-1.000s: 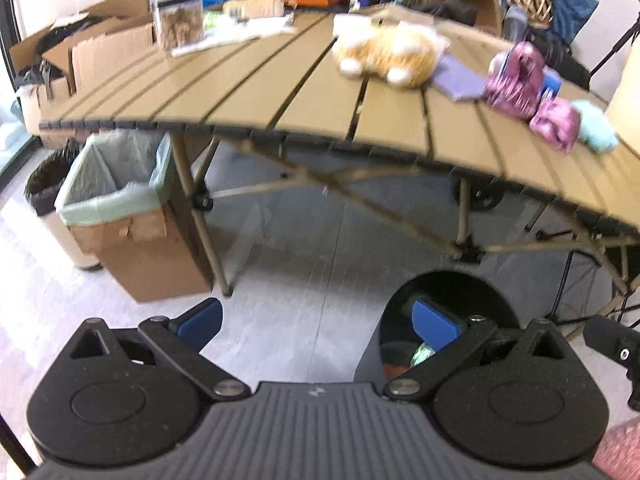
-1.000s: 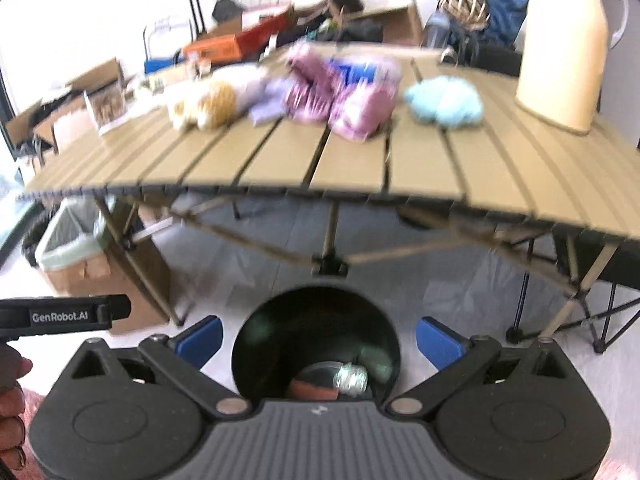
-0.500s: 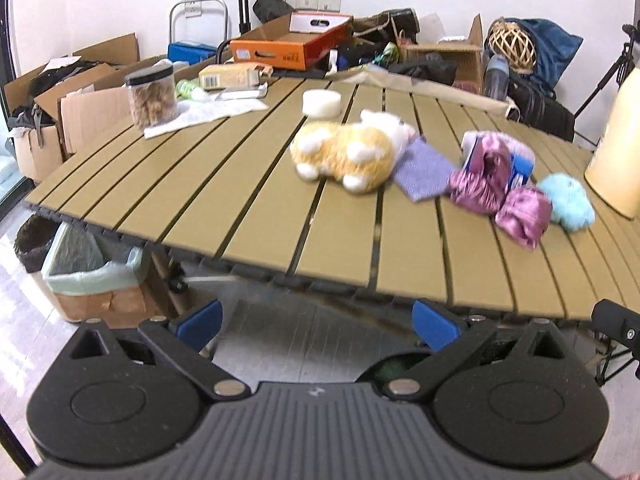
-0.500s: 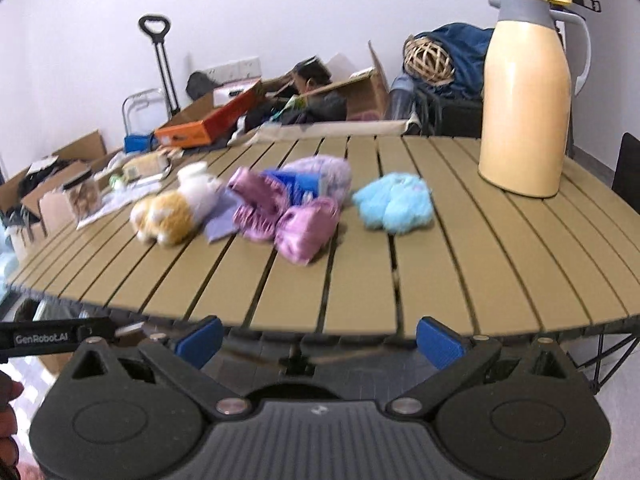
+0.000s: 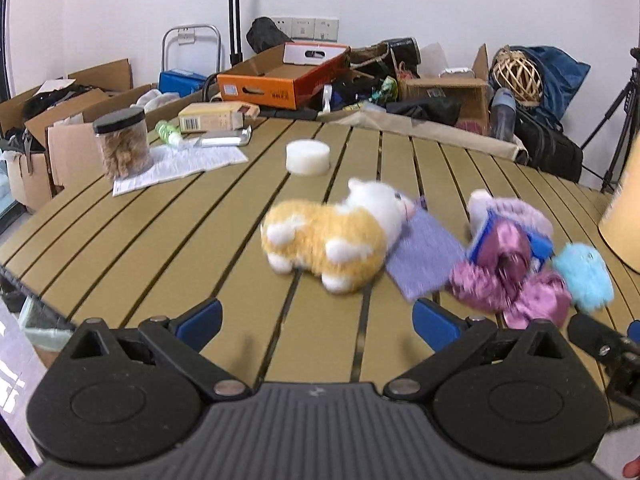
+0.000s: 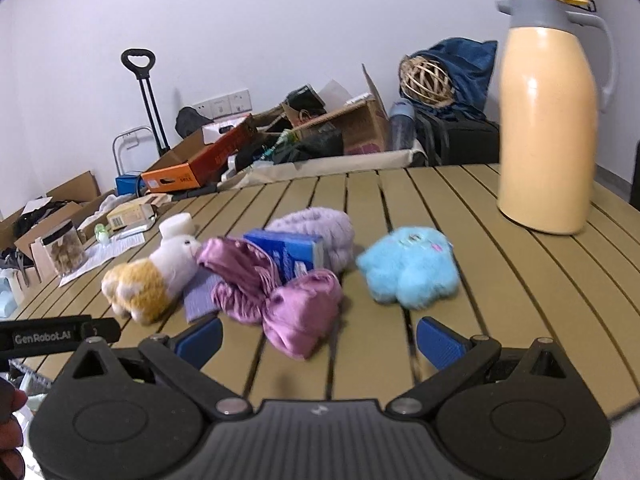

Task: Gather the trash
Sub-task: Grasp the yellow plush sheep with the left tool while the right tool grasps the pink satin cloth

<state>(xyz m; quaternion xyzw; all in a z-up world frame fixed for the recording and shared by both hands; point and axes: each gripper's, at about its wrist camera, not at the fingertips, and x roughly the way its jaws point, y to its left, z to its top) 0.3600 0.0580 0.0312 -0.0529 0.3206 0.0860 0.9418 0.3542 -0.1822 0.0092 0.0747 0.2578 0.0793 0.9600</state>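
Observation:
On the slatted tan table (image 5: 168,240) lie an orange-and-white plush toy (image 5: 328,240), a purple cloth square (image 5: 424,256), shiny pink wrappers (image 6: 280,300), a blue packet (image 6: 292,252), a lilac fluffy piece (image 6: 316,224) and a light blue fluffy piece (image 6: 408,268). My left gripper (image 5: 318,320) is open and empty, above the near table edge, just short of the plush toy. My right gripper (image 6: 320,338) is open and empty, just short of the pink wrappers (image 5: 516,280).
A tall cream thermos (image 6: 548,120) stands at the right. A white round block (image 5: 308,156), a jar of snacks (image 5: 122,144), paper sheets (image 5: 180,164) and a small box (image 5: 212,118) sit at the far left. Cardboard boxes and bags crowd the room behind the table.
Both grippers rose from over the black bin on the floor to table height and moved forward over the table edge. The bin has dropped out of view.

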